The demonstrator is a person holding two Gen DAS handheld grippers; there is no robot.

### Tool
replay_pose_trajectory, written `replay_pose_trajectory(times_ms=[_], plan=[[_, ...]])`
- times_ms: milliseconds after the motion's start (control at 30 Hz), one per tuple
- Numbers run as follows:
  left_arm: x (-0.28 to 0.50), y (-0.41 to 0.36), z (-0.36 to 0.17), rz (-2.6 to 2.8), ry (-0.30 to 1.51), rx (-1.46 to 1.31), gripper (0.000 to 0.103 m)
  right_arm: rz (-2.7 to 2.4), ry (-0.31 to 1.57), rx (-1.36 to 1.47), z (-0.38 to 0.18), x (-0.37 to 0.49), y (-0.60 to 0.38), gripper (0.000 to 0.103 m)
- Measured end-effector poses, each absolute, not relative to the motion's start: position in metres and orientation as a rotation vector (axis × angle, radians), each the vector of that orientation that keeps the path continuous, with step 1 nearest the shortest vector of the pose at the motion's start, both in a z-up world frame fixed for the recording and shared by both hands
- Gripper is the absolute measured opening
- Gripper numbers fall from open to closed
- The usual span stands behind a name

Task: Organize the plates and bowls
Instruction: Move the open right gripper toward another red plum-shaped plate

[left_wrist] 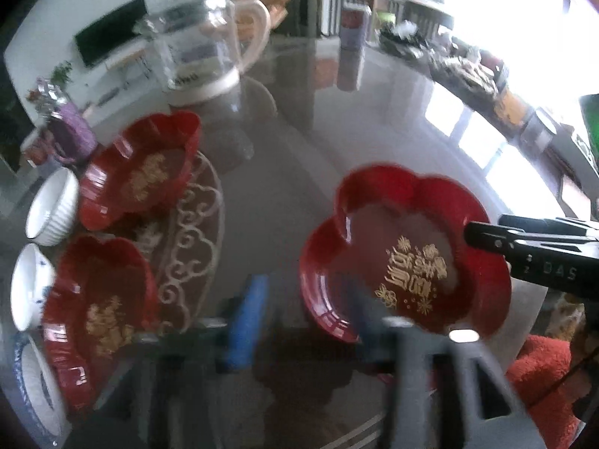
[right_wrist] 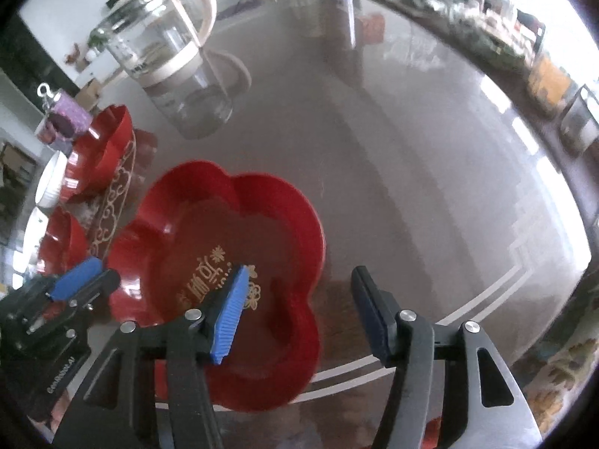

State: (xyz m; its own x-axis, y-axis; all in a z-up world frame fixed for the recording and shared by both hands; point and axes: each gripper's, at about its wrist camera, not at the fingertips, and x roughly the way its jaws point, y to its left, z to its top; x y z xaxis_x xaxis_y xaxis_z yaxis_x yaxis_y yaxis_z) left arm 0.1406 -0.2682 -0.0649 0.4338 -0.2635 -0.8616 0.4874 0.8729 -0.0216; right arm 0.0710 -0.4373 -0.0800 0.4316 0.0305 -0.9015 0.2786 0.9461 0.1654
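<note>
From the left wrist view, one red flower-shaped plate (left_wrist: 404, 254) lies flat on the glossy table (left_wrist: 299, 112), alone at the near right. Far to the left, two more red plates (left_wrist: 138, 172) sit on a patterned mat (left_wrist: 194, 247), with white bowls (left_wrist: 52, 209) lined up beyond them at the table's left edge. I judge the sorting only partly done: the reds are not yet stacked together and the bowls stand loose. The left gripper (left_wrist: 310, 321) shows blurred, its blue pad (left_wrist: 245, 321) and dark finger spread wide, straddling the plate's near-left rim without pressing on it. The right gripper's dark finger pokes in from the right, over the plate's far-right lobe.

From the right wrist view, the right gripper (right_wrist: 299, 310) hangs over the same plate (right_wrist: 224, 247), fingers well apart: the blue one (right_wrist: 230, 314) over the gold lettering, the dark one (right_wrist: 370, 314) outside the right rim. Nothing is clamped. The left gripper (right_wrist: 80, 277) sits at the plate's left edge.
</note>
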Motion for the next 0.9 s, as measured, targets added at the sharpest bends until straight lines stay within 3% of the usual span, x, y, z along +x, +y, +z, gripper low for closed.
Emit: replay_pose_trajectory(times_ms=[67, 500, 900], plan=[[0.135, -0.256, -0.051, -0.439, 0.945, 0.228, 0.087, -0.168, 1.091, 0.303, -0.069, 0.066, -0.436, 0.062], [0.113, -0.192, -0.008, -0.386, 0.824, 0.21, 0.087, -0.074, 1.014, 0.258, -0.022, 0.056, -0.376, 0.064], [0.117, -0.133, 0.005, -0.254, 0.763, 0.231, 0.087, 0.027, 1.027, 0.185, -0.021, 0.064, -0.306, 0.065]])
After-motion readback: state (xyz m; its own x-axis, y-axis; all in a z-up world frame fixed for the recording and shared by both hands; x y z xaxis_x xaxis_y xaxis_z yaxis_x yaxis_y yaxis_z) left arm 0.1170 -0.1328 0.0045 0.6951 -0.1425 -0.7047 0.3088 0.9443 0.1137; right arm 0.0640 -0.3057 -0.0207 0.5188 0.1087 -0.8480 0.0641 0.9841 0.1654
